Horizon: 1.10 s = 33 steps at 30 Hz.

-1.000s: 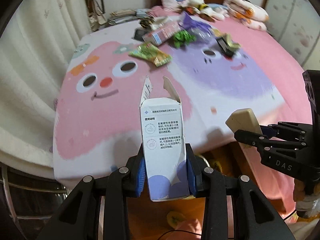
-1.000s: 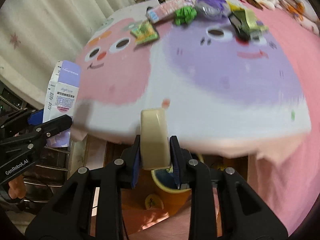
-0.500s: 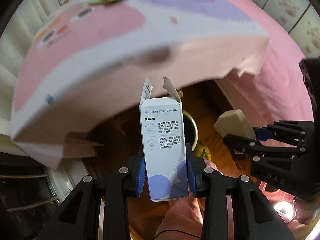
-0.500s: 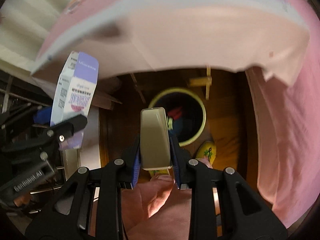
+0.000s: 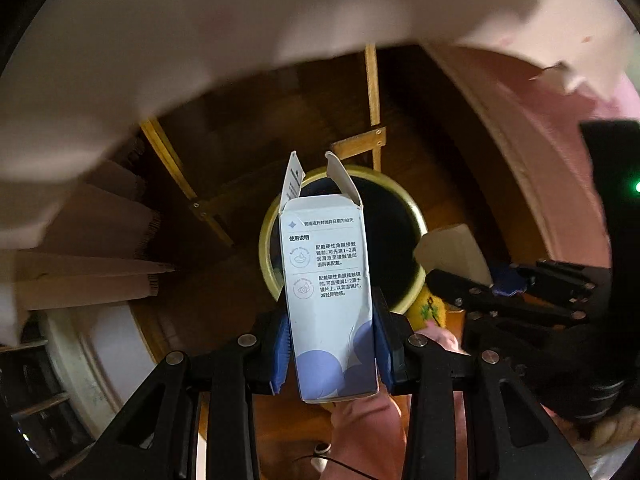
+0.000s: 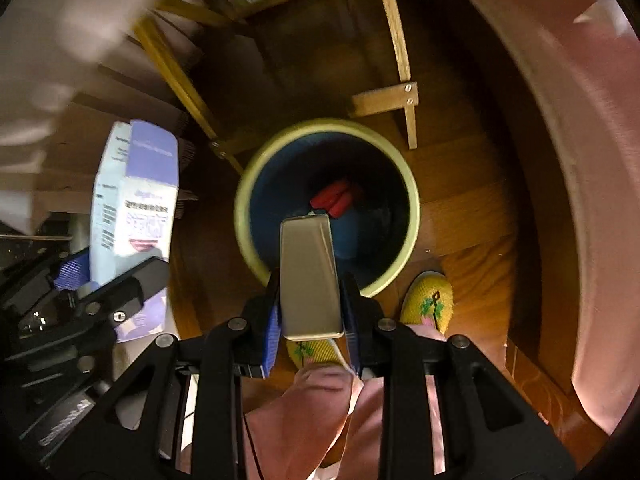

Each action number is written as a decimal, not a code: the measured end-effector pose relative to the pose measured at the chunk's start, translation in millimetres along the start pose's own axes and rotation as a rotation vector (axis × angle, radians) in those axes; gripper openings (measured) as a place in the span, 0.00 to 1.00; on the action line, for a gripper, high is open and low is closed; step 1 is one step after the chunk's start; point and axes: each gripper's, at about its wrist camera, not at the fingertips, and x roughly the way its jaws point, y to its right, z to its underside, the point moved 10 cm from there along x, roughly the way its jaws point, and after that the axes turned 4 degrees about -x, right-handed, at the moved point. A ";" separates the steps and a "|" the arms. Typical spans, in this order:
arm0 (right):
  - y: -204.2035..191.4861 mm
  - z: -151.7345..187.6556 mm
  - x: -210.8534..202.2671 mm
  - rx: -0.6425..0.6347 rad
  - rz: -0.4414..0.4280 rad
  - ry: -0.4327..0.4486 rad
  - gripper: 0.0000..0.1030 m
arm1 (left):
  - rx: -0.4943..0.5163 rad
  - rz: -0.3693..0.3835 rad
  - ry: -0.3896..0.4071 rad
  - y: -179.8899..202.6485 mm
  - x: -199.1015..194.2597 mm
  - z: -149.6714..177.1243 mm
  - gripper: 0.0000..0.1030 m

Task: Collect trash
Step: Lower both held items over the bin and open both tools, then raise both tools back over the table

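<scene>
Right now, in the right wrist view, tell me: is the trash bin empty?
No. A red item lies inside the yellow-rimmed trash bin, seen past the beige box in the right gripper.

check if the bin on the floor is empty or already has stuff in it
Not empty. The right wrist view looks down into the bin and shows something red lying at the bottom; the rest is too dark to tell.

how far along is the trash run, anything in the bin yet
Partly done: something red already lies inside the round yellow-rimmed bin. In hand: the left hand-held gripper clamps the opened white and purple carton, and the right hand-held gripper clamps a small beige box, both over the bin. Left: releasing both. These views don't show the bed.
</scene>
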 end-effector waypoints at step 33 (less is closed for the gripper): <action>2.3 -24.4 -56.2 0.032 -0.028 0.059 0.55 | -0.166 -0.096 0.041 -26.6 -69.9 -8.9 0.80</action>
